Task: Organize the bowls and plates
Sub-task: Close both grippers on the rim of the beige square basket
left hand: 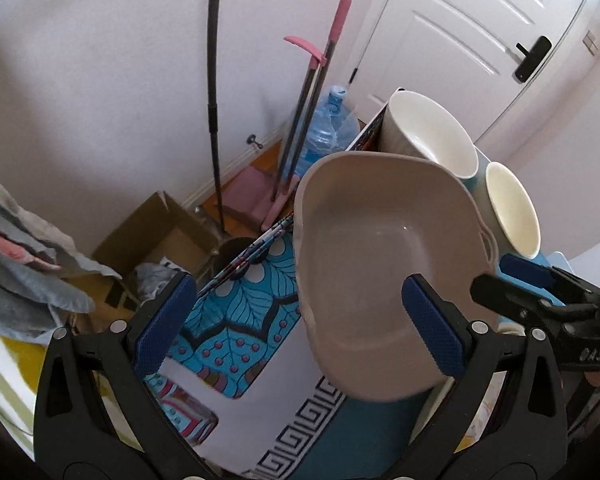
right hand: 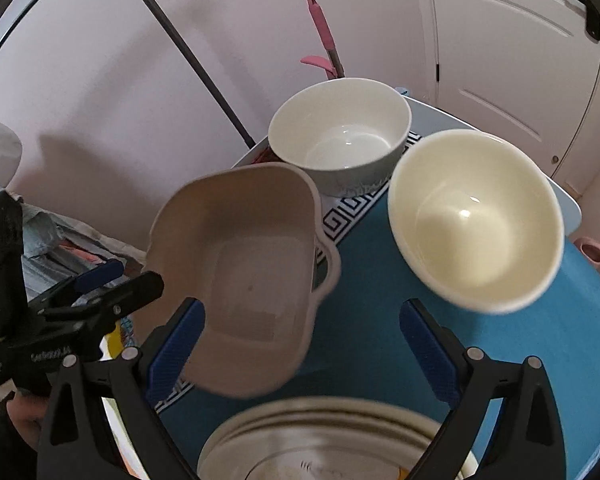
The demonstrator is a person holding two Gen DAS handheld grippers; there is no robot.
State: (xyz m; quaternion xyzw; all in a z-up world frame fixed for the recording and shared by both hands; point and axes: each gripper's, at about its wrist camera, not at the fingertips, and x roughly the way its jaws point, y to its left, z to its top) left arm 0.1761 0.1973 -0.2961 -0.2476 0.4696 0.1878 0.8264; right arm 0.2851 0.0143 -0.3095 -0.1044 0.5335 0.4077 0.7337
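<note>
A beige square bowl with side handles stands at the left edge of a blue mat. My left gripper is open just above it, its right finger over the bowl's hollow and its left finger off the bowl's left side. My right gripper is open too, its left finger in front of the bowl's near corner, nothing pressed. Behind stand a grey-white bowl and a cream bowl. A stack of plates lies under my right gripper.
The mat has a Greek-key border and lies on a white table. Left of the table are a patterned blue cloth, a cardboard box, a pink mop, a water jug and piled clothes. A white door stands behind.
</note>
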